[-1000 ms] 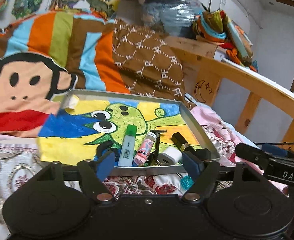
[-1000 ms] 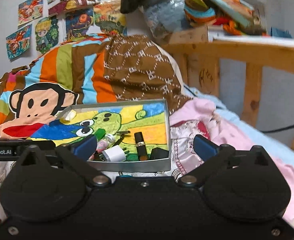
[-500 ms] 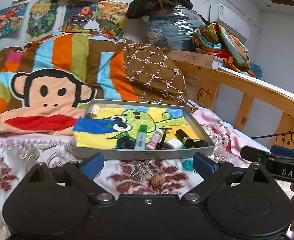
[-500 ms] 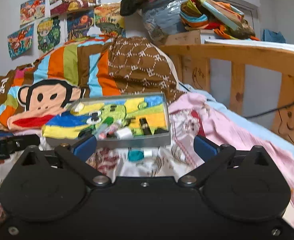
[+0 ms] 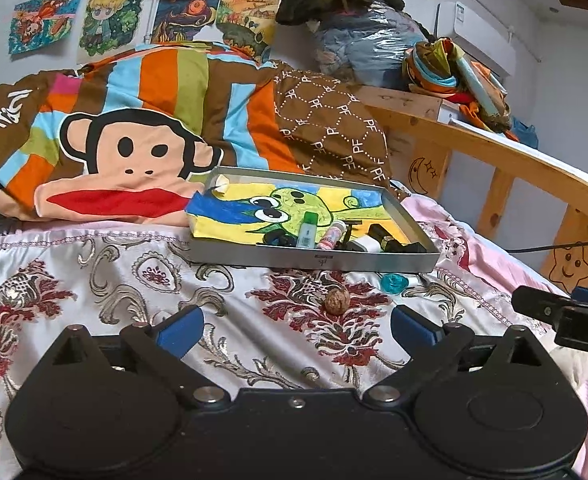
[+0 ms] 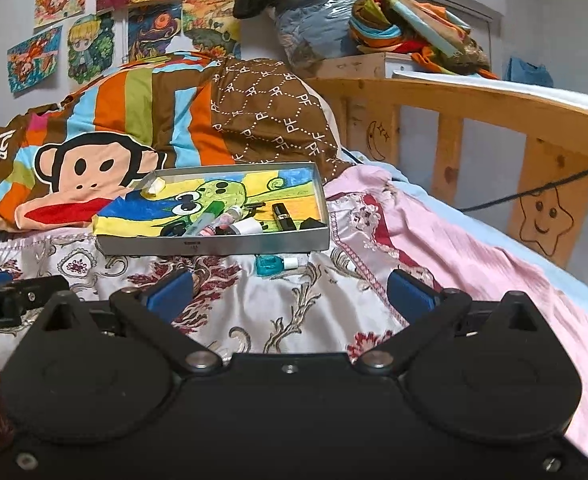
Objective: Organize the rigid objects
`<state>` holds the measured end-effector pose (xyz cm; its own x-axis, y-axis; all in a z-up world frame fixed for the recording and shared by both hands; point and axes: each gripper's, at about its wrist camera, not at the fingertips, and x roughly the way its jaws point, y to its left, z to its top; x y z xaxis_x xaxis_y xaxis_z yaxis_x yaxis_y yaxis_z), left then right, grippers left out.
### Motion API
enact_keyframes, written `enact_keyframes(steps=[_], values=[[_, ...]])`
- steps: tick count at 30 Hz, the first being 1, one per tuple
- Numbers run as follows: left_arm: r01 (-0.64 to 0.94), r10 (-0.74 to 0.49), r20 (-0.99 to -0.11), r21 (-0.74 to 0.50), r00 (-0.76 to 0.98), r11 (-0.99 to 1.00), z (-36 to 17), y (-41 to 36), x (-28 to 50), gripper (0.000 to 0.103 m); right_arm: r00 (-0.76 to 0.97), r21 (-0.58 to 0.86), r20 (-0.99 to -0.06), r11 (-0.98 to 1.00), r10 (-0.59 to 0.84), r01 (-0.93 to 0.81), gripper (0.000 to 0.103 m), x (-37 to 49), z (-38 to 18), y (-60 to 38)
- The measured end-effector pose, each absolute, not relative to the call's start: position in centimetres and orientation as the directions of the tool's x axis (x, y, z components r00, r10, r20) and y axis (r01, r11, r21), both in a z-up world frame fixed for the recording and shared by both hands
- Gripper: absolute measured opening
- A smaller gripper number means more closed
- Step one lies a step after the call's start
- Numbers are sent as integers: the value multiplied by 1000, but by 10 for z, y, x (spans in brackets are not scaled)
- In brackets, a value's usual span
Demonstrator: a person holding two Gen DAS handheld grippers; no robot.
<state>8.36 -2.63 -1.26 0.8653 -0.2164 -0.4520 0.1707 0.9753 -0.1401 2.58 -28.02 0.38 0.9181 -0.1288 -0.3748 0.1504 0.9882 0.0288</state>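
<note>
Both tools, left tool (image 5: 295, 330) and right tool (image 6: 290, 290), are gaping empty over the bed; tray (image 5: 313, 257) is sitting at twelve o'clock, walnut (image 5: 337, 301) just before it.

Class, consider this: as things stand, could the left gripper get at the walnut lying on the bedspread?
Probably yes. The walnut lies alone on the bedspread, ahead of the left gripper, whose jaws stand open with nothing between.

left hand-held gripper (image 5: 295, 330): fingers spread wide, empty, over bed cover (image 5: 114, 280) | walnut (image 5: 337, 300): on cover, between fingers, near | teal bottle (image 5: 393, 282): right of walnut, just before metal tray (image 5: 333, 258) | tray: green highlighter (image 5: 307, 230), lipstick (image 5: 381, 236), white charger (image 5: 363, 245)
</note>
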Motion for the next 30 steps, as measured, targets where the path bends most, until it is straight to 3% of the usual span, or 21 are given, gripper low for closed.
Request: enact_keyframes(steps=[10, 30], values=[[186, -224, -433, -129, 873, 974, -6, -24, 74, 102, 933, 38, -339, 989, -124, 145, 103, -3, 7, -273], [191, -226, -444, -122, 867, 974, -3, -25, 71, 102, 919, 10, -372, 990, -130, 144, 103, 12, 3, -273]])
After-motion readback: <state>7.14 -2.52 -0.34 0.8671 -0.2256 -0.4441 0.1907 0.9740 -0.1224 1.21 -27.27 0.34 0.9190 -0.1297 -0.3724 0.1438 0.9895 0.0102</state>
